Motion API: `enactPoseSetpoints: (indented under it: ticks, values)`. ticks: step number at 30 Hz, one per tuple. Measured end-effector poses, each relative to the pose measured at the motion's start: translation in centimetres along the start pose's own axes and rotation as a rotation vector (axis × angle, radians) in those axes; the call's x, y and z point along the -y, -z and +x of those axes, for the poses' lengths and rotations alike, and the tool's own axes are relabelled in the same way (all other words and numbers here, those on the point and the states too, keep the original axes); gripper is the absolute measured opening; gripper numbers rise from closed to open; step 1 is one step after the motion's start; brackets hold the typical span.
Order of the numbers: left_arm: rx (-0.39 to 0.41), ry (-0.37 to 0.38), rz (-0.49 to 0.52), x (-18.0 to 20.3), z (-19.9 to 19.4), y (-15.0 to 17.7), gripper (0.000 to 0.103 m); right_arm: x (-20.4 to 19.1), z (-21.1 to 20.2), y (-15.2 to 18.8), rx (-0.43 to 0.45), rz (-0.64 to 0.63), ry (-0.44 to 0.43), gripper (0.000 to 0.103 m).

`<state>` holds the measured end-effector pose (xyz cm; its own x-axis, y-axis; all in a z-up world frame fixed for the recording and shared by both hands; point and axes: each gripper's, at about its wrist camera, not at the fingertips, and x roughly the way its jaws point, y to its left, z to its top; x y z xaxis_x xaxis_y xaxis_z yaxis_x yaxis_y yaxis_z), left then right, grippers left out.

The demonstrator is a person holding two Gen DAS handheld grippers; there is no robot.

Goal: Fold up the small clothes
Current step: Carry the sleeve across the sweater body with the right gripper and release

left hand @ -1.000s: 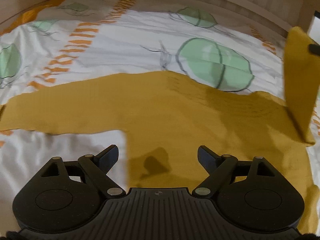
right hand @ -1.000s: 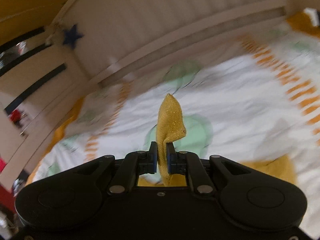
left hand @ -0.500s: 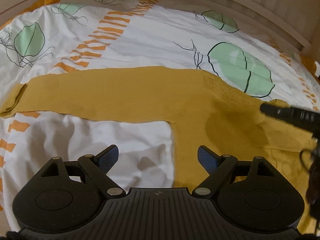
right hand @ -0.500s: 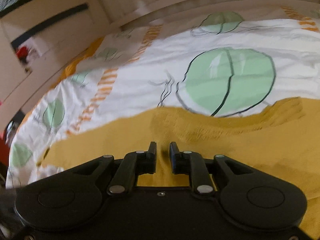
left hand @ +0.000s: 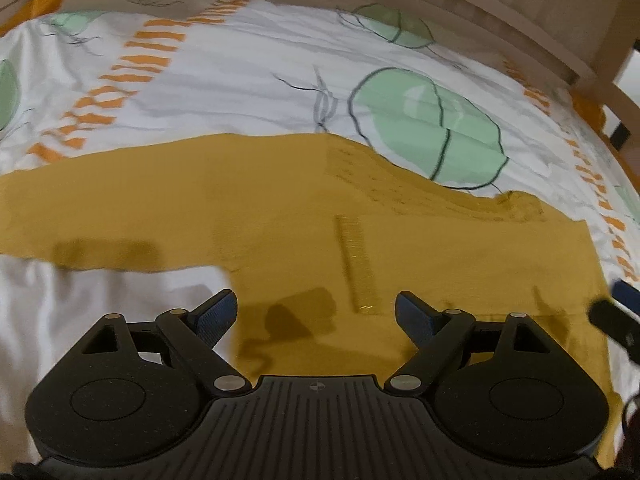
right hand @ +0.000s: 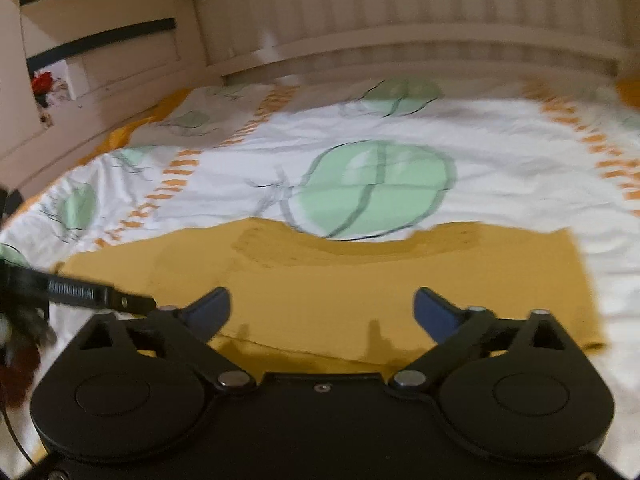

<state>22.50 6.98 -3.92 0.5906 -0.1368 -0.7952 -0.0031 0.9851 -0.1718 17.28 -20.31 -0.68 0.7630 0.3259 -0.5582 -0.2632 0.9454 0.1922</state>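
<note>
The garment [left hand: 400,240] lies flat on the bed [left hand: 240,72], one sleeve [left hand: 120,208] stretching toward 9 o'clock. The headboard [right hand: 400,12] stands behind at 12 o'clock.

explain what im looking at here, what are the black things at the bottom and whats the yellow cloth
The black shapes are two hand-held grasping tools; a person carries one in each hand. Each has a camera looking forward along its two fingers, so one picture comes from the left tool and the other from the right tool. Both tools are open and hold nothing. The yellow cloth is a small mustard garment lying flat on a bedsheet printed with green leaves and orange stripes. One sleeve stretches out to the left; the other side looks folded in over the body. A wooden bed frame stands behind.
</note>
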Motion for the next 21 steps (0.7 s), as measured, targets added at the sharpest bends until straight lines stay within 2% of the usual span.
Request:
enactPoseSetpoints:
  ticks: [2,5,8,11,16,21]
  values:
    - [-0.004,0.005,0.003,0.7,0.7,-0.3,0.086,0.6,-1.0,0.8,0.017,-0.018,0.061,0.102]
    - [-0.001,0.006,0.006,1.5,1.6,-0.6,0.086,1.6,-1.9,1.9,0.013,-0.019,0.093,0.103]
    - [0.008,0.000,0.017,2.3,2.3,-0.8,0.085,3.0,-2.1,2.5,0.000,0.025,0.075,0.102]
    - [0.015,-0.008,0.040,3.0,3.0,-0.8,0.079,3.9,-2.0,2.7,0.003,0.064,0.046,0.102]
    - [0.011,-0.029,0.063,3.8,4.4,-1.1,0.078,4.8,-1.4,2.3,0.008,0.118,0.008,0.102]
    - [-0.011,-0.023,0.054,4.3,5.8,-1.2,0.074,4.3,-1.6,2.5,0.011,0.078,0.002,0.103]
